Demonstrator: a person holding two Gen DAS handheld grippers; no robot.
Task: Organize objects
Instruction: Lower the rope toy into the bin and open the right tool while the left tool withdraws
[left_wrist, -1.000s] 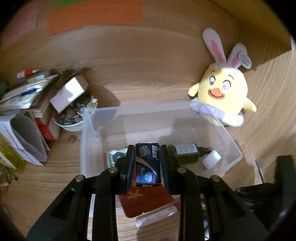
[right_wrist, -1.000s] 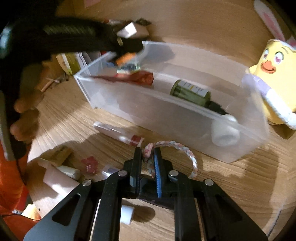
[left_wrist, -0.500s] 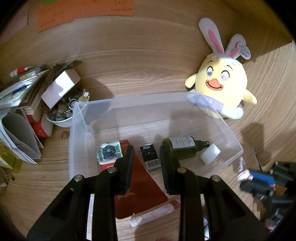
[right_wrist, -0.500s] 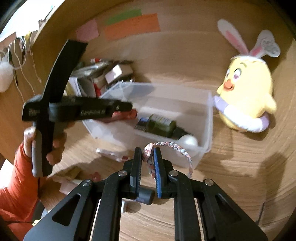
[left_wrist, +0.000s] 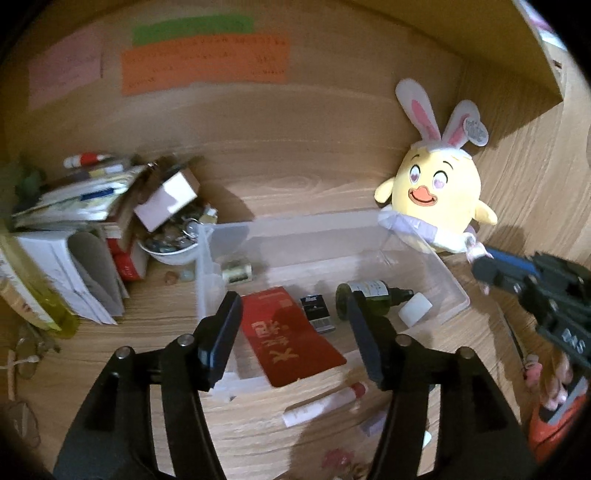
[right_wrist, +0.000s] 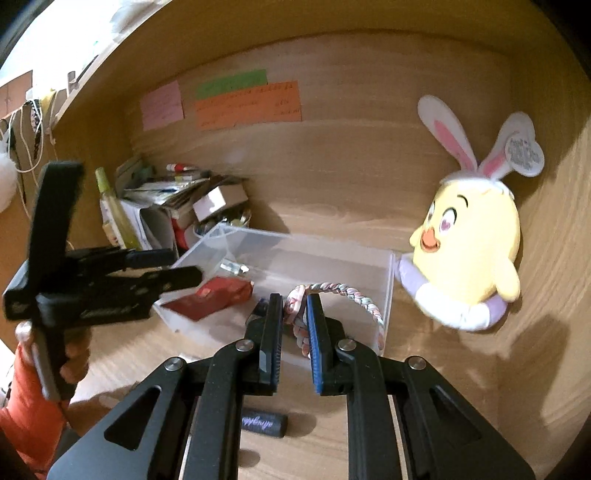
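A clear plastic bin (left_wrist: 314, 221) on the wooden desk holds a red envelope (left_wrist: 295, 339), a small black box (left_wrist: 317, 314), a green bottle (left_wrist: 369, 291) and a white cap (left_wrist: 415, 308). My left gripper (left_wrist: 291, 301) hovers above the bin's near side. Its jaws are opening and nothing is between them. My right gripper (right_wrist: 294, 301) is shut on a braided pink-and-white bracelet (right_wrist: 354, 291), whose loop hangs in front of the bin (right_wrist: 388, 280). In the left wrist view the right gripper (left_wrist: 480, 262) shows at the bin's right end.
A yellow plush chick (left_wrist: 436, 195) with rabbit ears leans on the back wall beside the bin. Books, papers and a white bowl of trinkets (left_wrist: 170, 251) crowd the left. A white tube (left_wrist: 325, 402) and a black cylinder (right_wrist: 264, 421) lie on the desk in front.
My left gripper let go of the black box, which now lies in the bin, then drew back and opened wider. My right gripper rose with the bracelet.
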